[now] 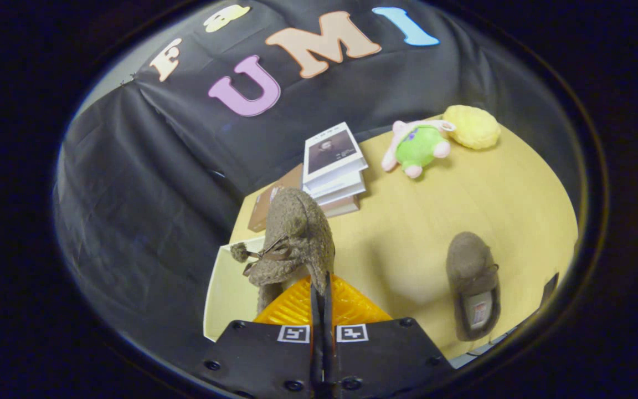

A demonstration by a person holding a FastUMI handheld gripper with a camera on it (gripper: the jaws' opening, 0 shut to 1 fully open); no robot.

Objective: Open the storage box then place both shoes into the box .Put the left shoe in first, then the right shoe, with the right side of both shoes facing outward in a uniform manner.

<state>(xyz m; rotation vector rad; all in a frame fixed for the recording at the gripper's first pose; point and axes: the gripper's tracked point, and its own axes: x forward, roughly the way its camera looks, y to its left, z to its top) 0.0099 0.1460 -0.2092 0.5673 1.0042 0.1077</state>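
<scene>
We record the jaws (322,288) pressed nearly together on the rear rim of 1 brown fuzzy shoe (292,238), which hangs lifted ahead of them, its body rising toward 12 o'clock from the grip. A small pompom and a thin lace bow show on the shoe's side, at about 9 o'clock from the grip point. Both fingers bear on the shoe's edge, with only a thin slot between them.

Below and behind the held shoe, at 9 to 10 o'clock from the jaws, we note the white storage box (225,288), with its pale inner wall exposed; the shoe hangs above its near edge. We cannot tell whether any part of the shoe touches the box.

The second shoe (473,285) lies flat on the yellow surface (418,221) at 3 o'clock from the jaws, well apart from the box, with its insole opening facing up and a label visible inside.

Beyond the held shoe, at 12 o'clock, a stack of books (334,169) rests on the surface, with a brown cardboard piece (261,208) beside it. At 1 o'clock, farther off, a green and pink plush toy (418,147) lies touching a yellow plush toy (473,127).
</scene>
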